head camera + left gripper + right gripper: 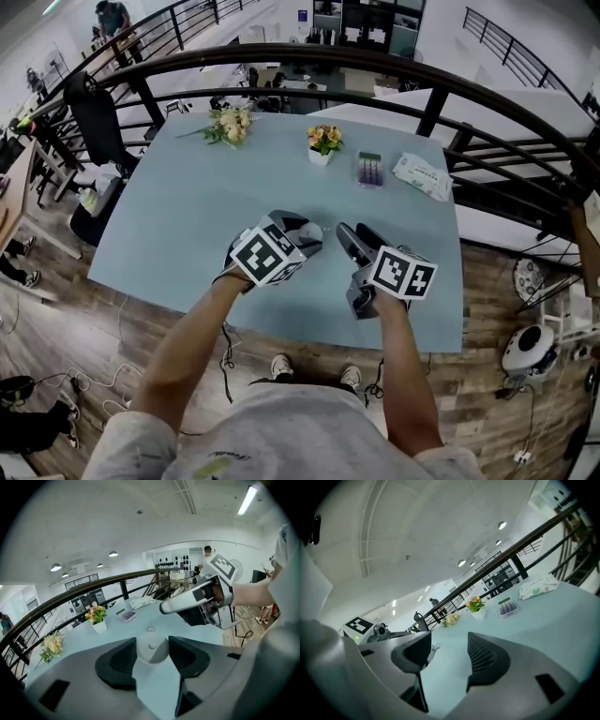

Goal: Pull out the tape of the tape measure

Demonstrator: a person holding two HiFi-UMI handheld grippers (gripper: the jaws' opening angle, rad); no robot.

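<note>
A small round white tape measure (pixel 151 652) sits between the pads of my left gripper (pixel 152 641), which press on its two sides. In the head view the tape measure (pixel 310 230) is just above the light blue table (pixel 187 216), near its front middle. A small ring-shaped pull tab (pixel 150 629) shows just beyond the case. My right gripper (pixel 349 234) hovers close to the right of the tape measure, pointing toward it. Its jaws (pixel 449 645) stand open with nothing between them. My left gripper (pixel 370 632) shows at the left of the right gripper view.
At the table's far side stand a small white flower pot (pixel 323 142), a pale bouquet (pixel 228 124), a purple-filled clear box (pixel 369 169) and a pack of wipes (pixel 421 175). A dark curved railing (pixel 441 94) runs behind the table. The front edge (pixel 309 323) is near my arms.
</note>
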